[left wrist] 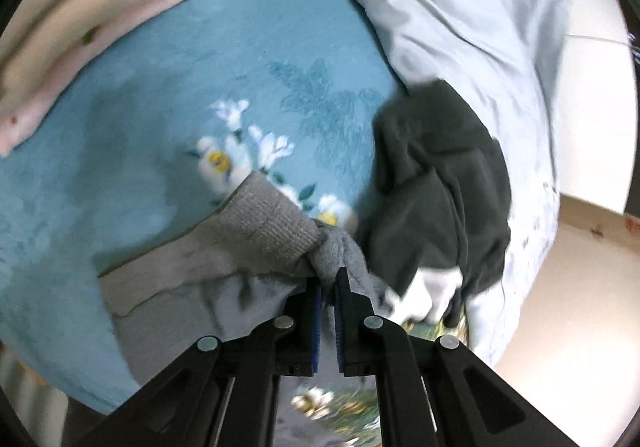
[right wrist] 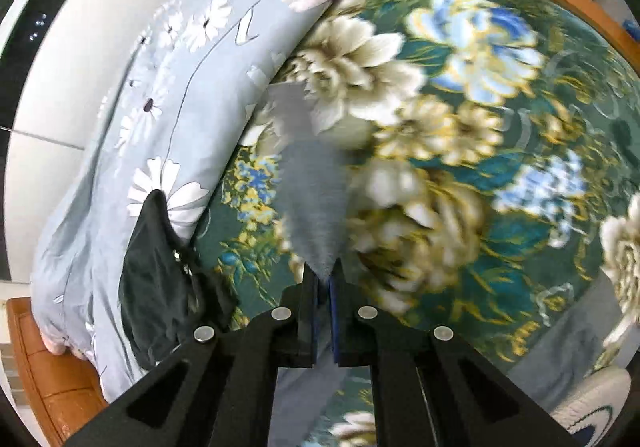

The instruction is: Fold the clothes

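In the left wrist view my left gripper (left wrist: 329, 281) is shut on a bunched part of a grey knit garment (left wrist: 224, 247), beside its ribbed band. The rest of it trails left over the teal floral blanket (left wrist: 160, 107). In the right wrist view my right gripper (right wrist: 323, 279) is shut on another part of the grey garment (right wrist: 310, 187). That part stretches away from the jaws as a narrow blurred strip above the dark green flowered blanket (right wrist: 460, 127).
A folded beige and pink stack (left wrist: 80, 19) lies at the upper left. A dark grey garment (left wrist: 436, 183) rests beside a pale blue flowered duvet (right wrist: 160, 87). A black garment (right wrist: 160, 287) lies on the duvet's edge. An orange-brown bed frame (right wrist: 52, 367) borders the mattress.
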### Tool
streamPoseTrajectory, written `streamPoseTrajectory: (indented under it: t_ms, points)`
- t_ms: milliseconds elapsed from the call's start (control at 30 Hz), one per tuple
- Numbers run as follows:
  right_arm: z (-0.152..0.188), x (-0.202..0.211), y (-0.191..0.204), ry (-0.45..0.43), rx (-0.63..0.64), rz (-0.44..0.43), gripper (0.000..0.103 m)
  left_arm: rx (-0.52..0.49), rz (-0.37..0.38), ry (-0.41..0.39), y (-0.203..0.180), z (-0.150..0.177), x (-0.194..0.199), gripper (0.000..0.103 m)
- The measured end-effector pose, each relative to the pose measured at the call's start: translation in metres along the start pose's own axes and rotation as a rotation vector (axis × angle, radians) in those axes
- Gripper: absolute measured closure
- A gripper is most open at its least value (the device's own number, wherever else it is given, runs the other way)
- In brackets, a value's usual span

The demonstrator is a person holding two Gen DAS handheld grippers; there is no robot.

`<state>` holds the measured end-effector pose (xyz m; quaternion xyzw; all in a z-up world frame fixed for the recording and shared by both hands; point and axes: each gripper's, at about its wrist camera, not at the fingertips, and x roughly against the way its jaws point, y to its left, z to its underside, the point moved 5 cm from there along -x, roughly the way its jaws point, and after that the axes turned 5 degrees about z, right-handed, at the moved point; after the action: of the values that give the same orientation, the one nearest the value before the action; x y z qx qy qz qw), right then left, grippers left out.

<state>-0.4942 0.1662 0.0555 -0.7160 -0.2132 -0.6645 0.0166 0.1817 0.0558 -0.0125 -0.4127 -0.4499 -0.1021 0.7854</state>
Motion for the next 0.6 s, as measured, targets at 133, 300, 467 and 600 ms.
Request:
streamPoseTrajectory:
  t_ms: [133,300,467,600]
  points:
    - [0.047,0.02,-0.07,0.047,-0.008,0.048,0.099,-0.031,-0.022,0.017,0.056,0.043,0.041,0.097]
    - [0.095,0.008,-0.148,0.152,-0.047,0.15,0.099,-0.033,-0.164,0.048,0.115,0.085,0.055,0.097]
    - [0.125,-0.013,-0.199,0.228,-0.075,0.221,0.099,-0.027,-0.264,0.044,0.15,0.097,0.05,0.097]
    - [0.131,-0.016,-0.213,0.24,-0.057,0.231,0.099,-0.034,-0.334,0.046,0.172,0.101,0.042,0.097]
